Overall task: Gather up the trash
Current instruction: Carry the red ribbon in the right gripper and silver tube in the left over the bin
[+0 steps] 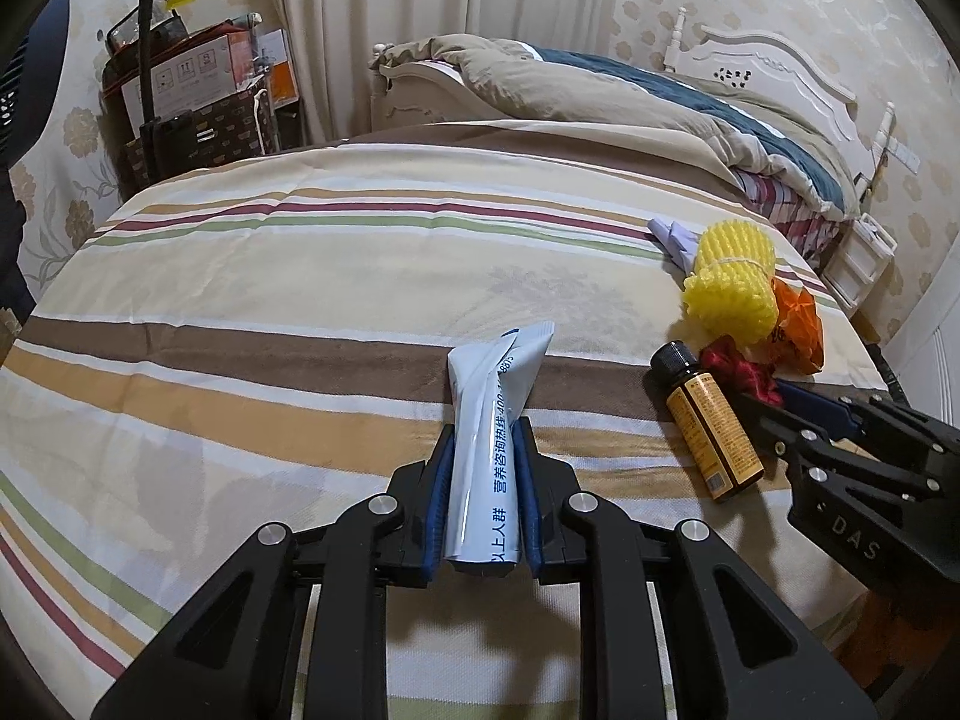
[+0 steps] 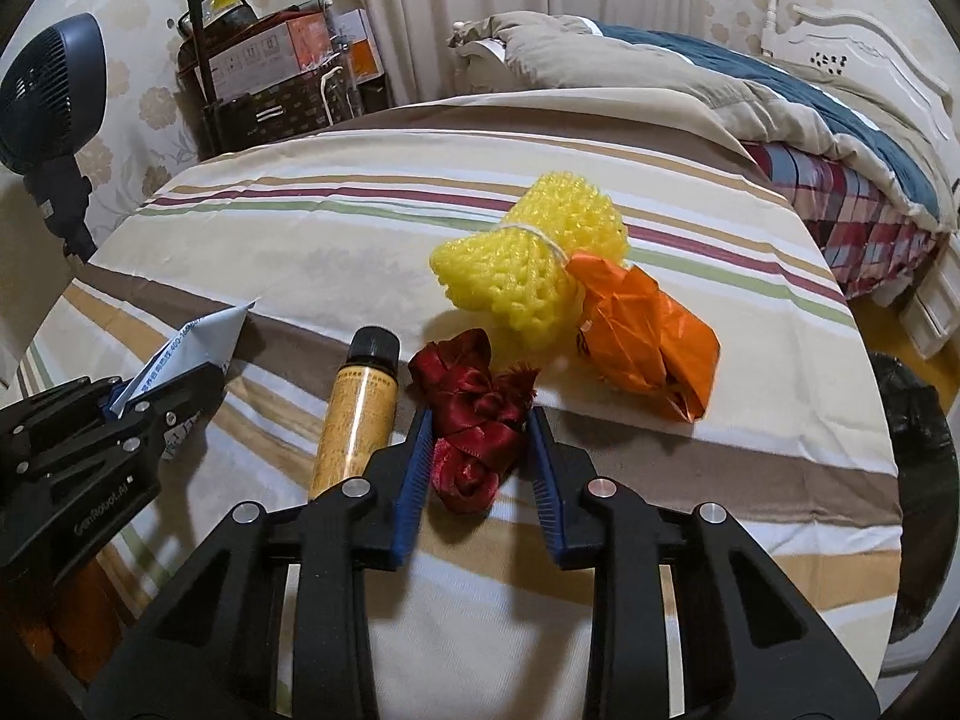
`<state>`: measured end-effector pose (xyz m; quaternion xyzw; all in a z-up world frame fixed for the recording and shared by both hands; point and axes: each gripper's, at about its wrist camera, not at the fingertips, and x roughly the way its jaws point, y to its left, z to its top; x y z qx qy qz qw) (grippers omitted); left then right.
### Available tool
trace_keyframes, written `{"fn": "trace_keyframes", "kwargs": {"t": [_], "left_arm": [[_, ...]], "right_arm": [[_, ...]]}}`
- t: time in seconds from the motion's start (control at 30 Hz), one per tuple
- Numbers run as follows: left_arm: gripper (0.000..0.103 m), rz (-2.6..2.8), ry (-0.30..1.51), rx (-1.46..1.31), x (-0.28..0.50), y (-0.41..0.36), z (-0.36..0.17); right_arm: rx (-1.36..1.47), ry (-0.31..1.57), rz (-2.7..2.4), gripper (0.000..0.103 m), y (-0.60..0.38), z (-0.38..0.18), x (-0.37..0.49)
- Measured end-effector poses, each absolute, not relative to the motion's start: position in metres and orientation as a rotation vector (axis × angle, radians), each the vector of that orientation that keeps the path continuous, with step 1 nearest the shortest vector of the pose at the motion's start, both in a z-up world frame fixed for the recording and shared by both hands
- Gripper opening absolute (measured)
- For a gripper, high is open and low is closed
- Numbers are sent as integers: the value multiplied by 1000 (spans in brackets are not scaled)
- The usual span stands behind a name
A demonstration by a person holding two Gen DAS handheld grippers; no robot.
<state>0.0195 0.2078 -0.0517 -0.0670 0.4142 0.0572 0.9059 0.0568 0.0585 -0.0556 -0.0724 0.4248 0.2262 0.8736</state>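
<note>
My left gripper (image 1: 485, 429) is shut on a folded white-and-blue paper packet (image 1: 489, 438) with blue print, held just above the striped bedsheet (image 1: 270, 312). My right gripper (image 2: 480, 417) has its blue pads on both sides of a crumpled red ribbon (image 2: 477, 420), touching it, on the sheet. A small amber bottle (image 2: 354, 414) with a black cap lies just left of the ribbon. A yellow foam net (image 2: 528, 258) and a crumpled orange wrapper (image 2: 645, 339) lie beyond the ribbon. In the left wrist view the bottle (image 1: 708, 426), net (image 1: 729, 279) and right gripper (image 1: 798, 405) sit at the right.
A rumpled beige and blue quilt (image 2: 690, 72) lies at the far end of the bed. A black bin bag (image 2: 918, 480) stands past the bed's right edge. A dark fan (image 2: 51, 102) and stacked boxes and bags (image 2: 282, 78) stand at the far left. Another small white-lilac paper (image 1: 675, 237) lies behind the net.
</note>
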Motion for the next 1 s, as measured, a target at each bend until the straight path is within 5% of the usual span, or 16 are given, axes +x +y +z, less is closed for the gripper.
{"fn": "trace_keyframes", "kwargs": {"t": [1.0], "left_arm": [[21,-74,777,-114,-14,114,-22]], "right_arm": [[3,822,252,30,-70,-43,14]]}}
